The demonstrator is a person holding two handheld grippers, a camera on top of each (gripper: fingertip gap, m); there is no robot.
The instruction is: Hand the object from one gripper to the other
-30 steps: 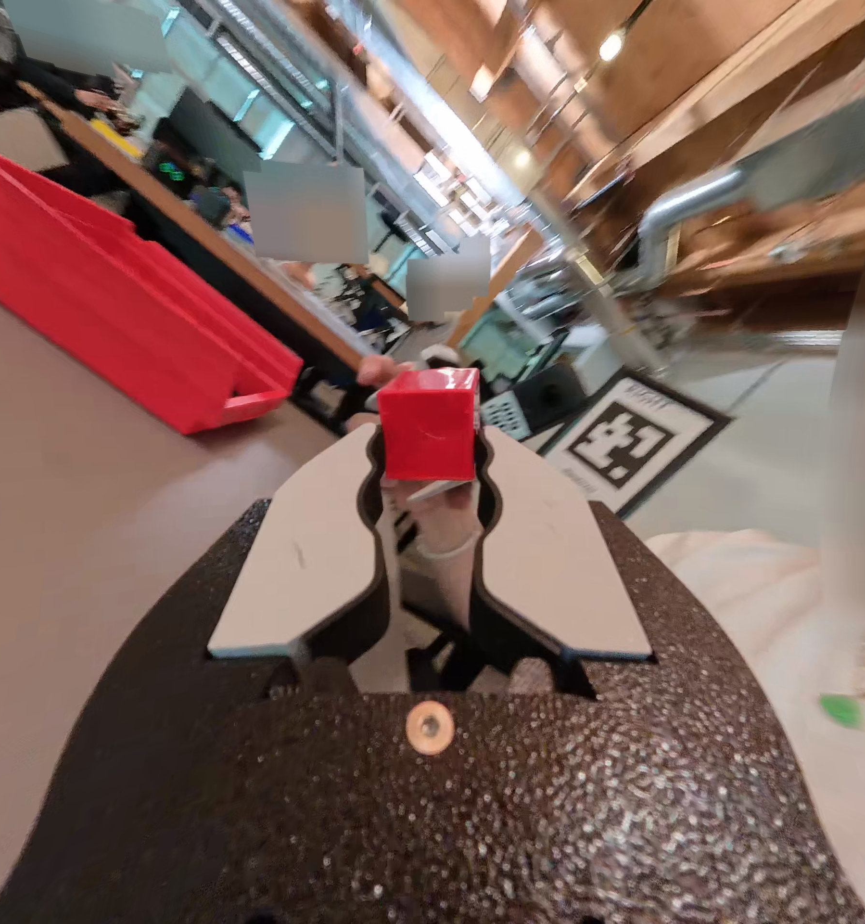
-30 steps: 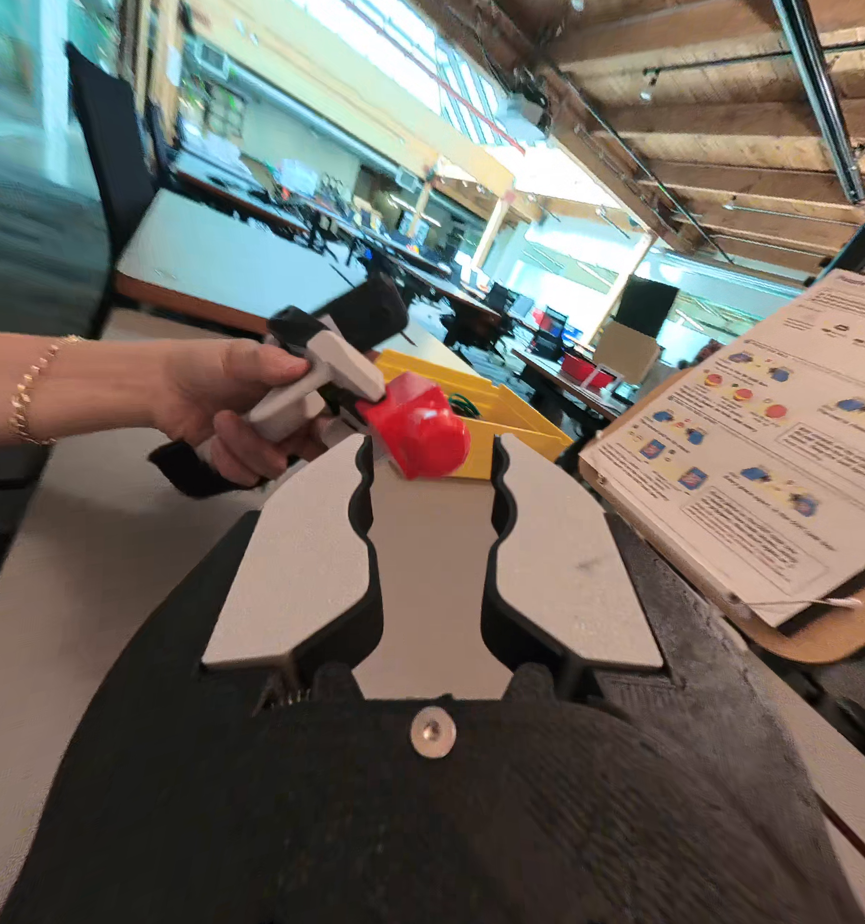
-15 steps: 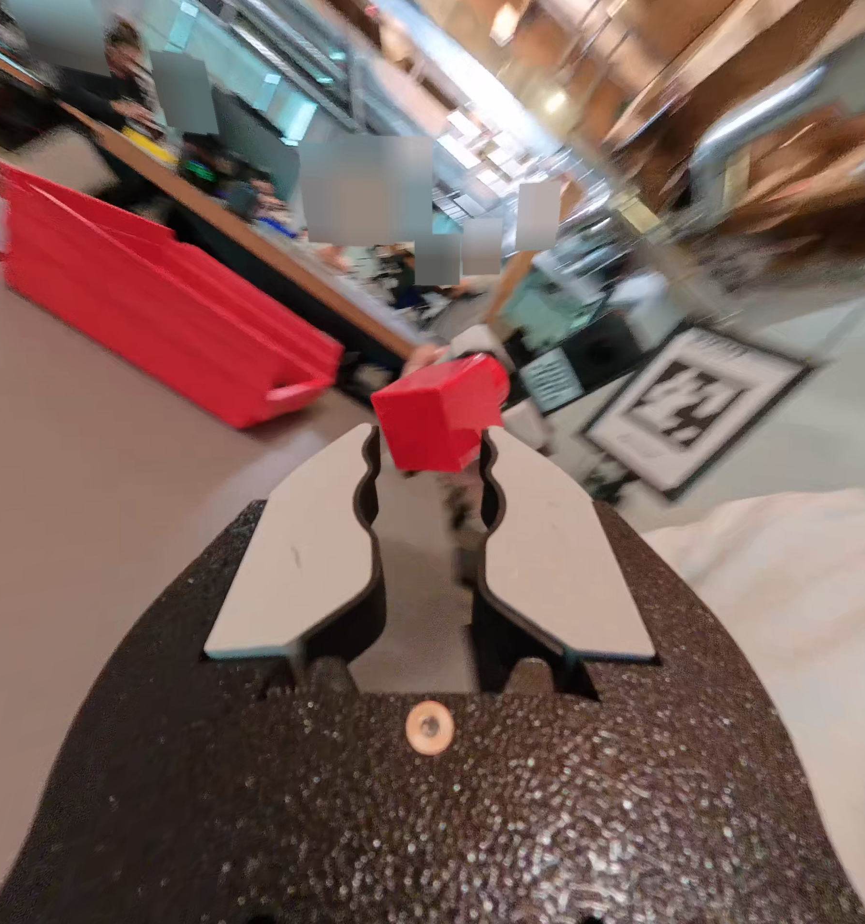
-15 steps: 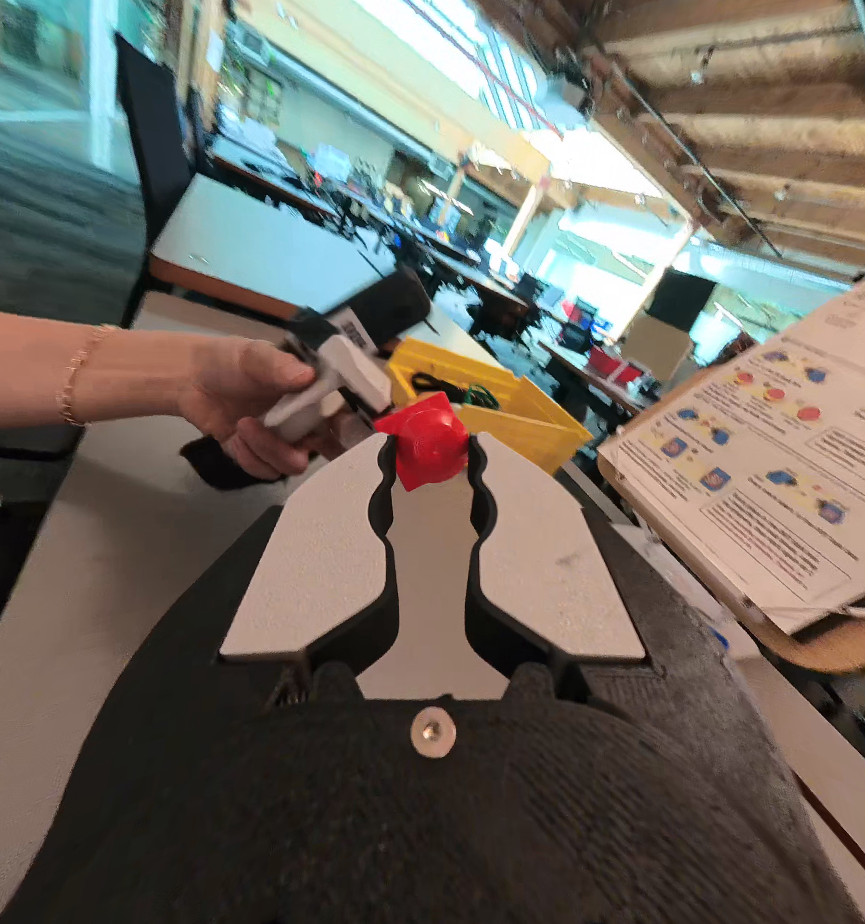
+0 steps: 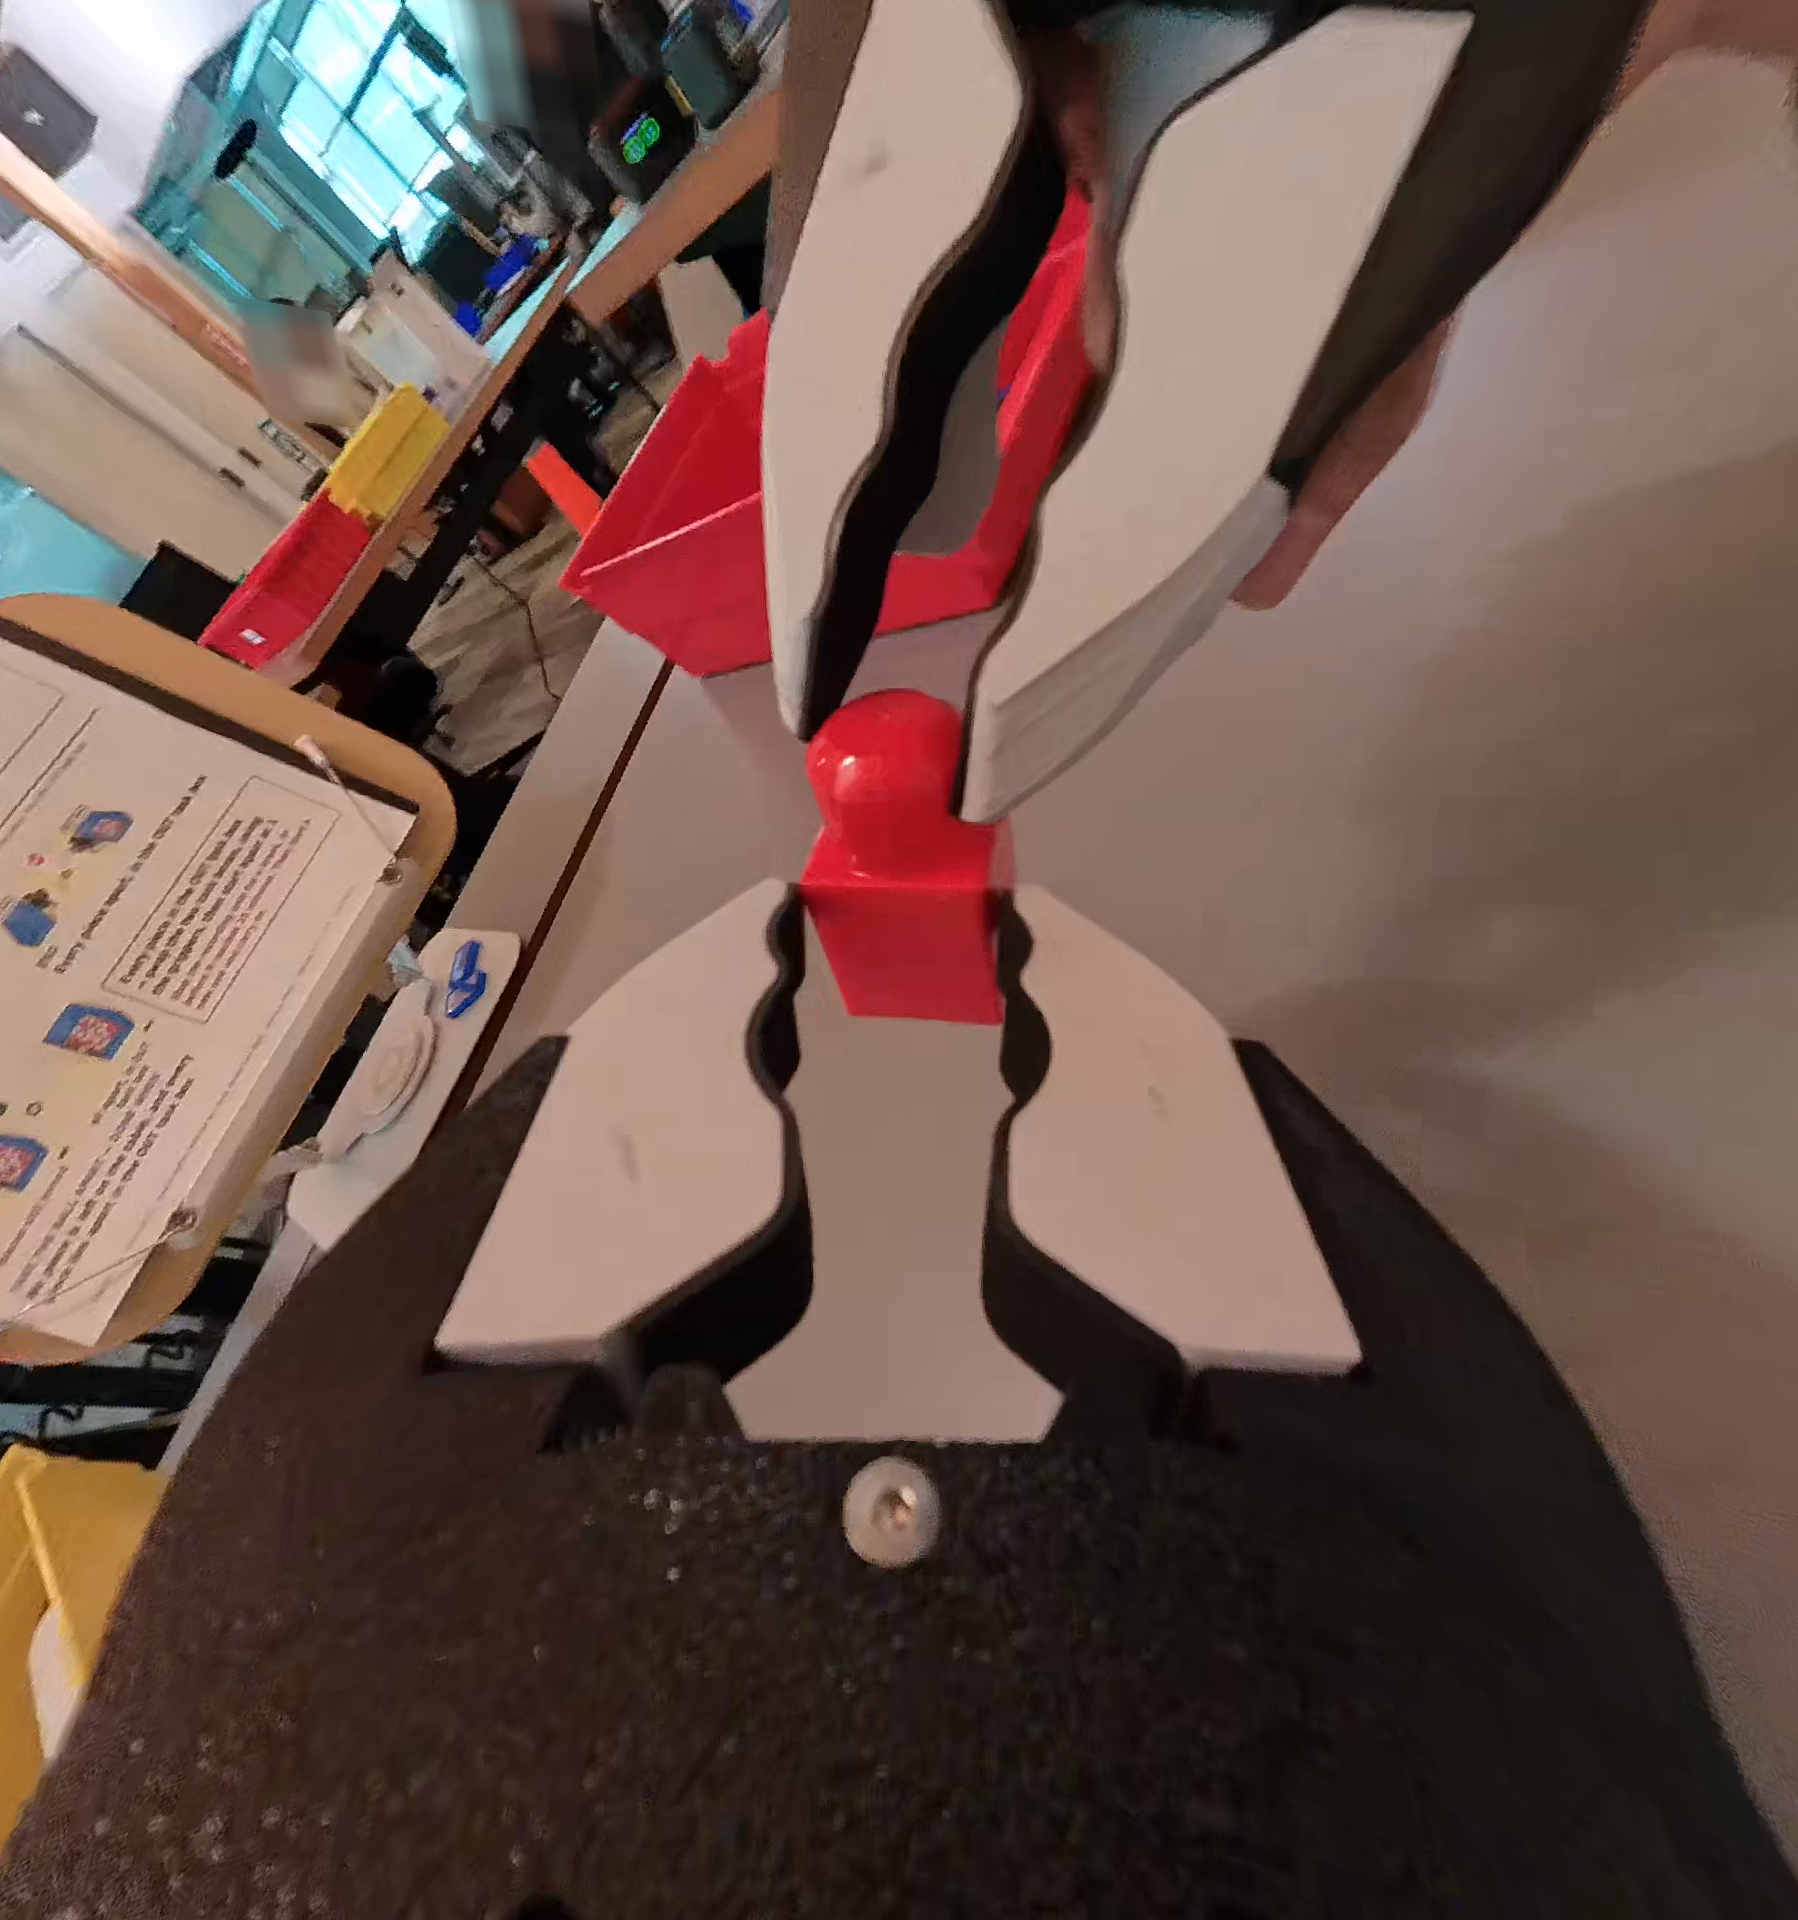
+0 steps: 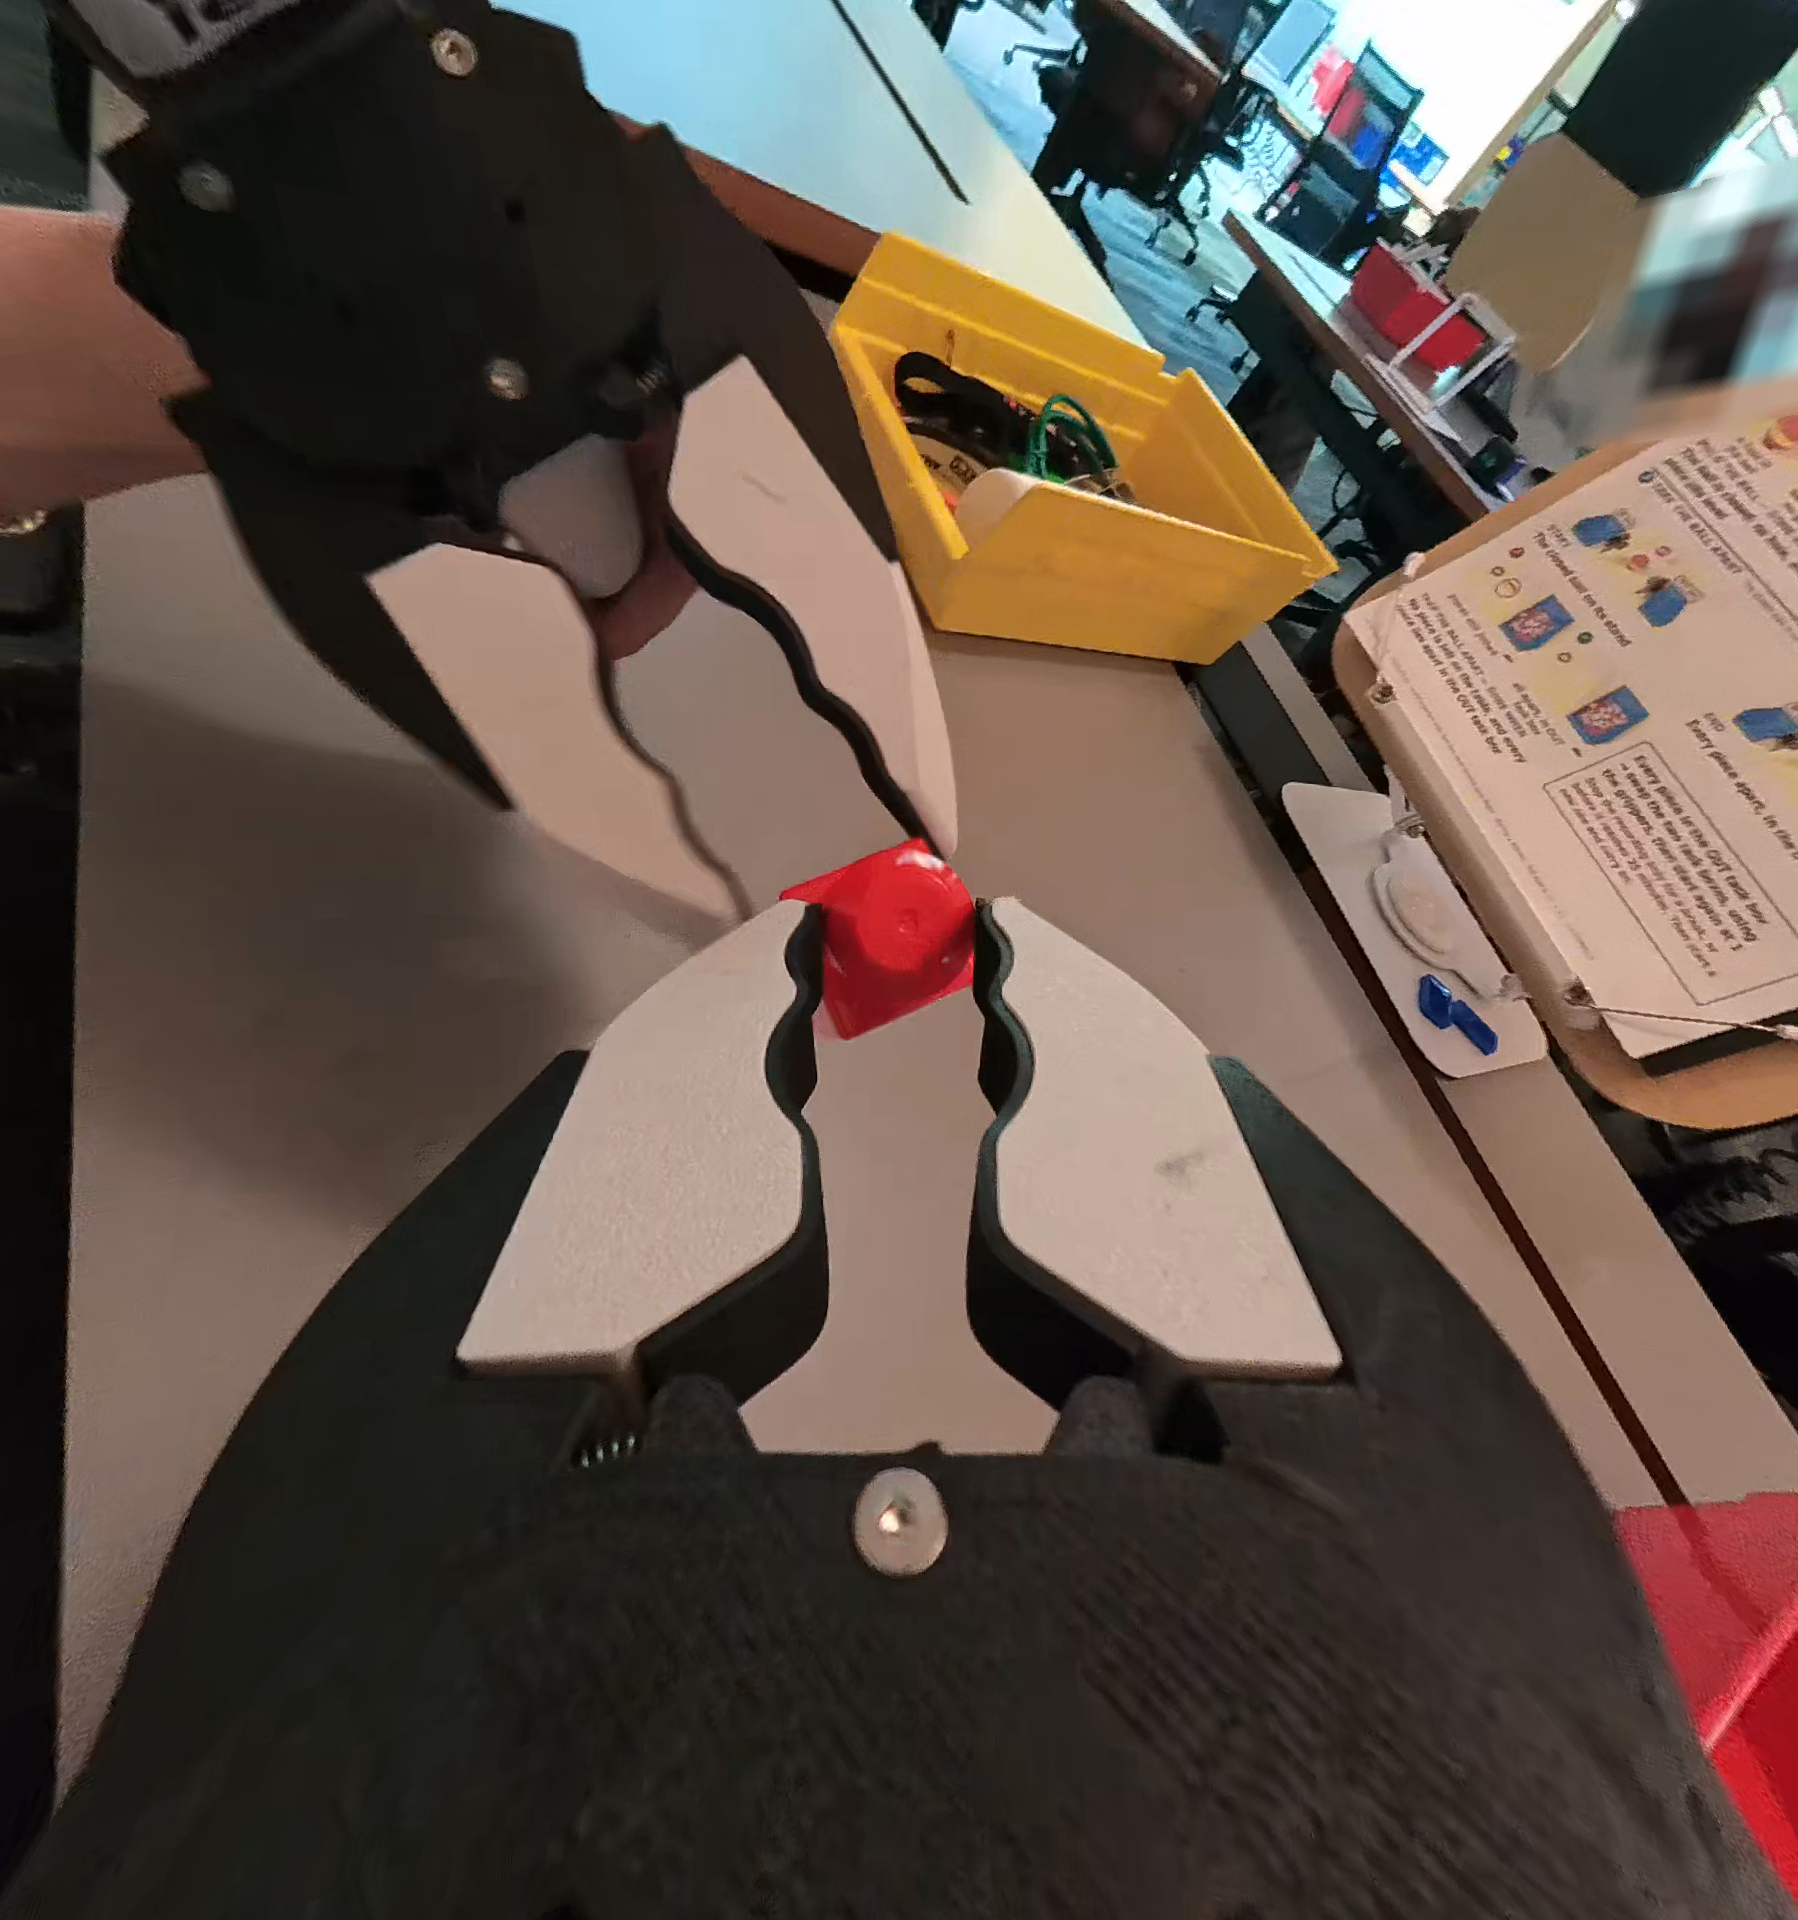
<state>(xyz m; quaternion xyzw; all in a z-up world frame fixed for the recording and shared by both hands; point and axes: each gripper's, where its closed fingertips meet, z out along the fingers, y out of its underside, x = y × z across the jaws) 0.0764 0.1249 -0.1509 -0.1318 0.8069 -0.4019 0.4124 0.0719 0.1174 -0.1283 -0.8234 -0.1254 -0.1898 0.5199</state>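
The object is a red plastic piece (image 5: 905, 961), a cube with a round knob on top. My left gripper (image 5: 900, 914) is shut on the cube part. My right gripper (image 5: 884, 769) reaches in from above, its fingertips closed around the knob. In the right wrist view the red piece (image 6: 895, 951) sits between my right gripper's (image 6: 893, 914) fingertips. There the left gripper (image 6: 838, 881) comes in from the upper left and its tips clamp the cube. Both hold the piece just above the grey table (image 5: 1497, 831).
A red bin (image 5: 687, 582) stands on the table behind the grippers. A yellow bin (image 6: 1082, 540) with cables sits at the table's far edge. A clipboard with an instruction sheet (image 6: 1653, 779) lies just off the table's edge. A hand (image 5: 1321, 499) holds the right gripper. Only a small space, under 4 cm, lies between the two pairs of fingers.
My right gripper closed its fingers on the knob. Both grippers then swung down together toward the table, with the left still shut on the cube.
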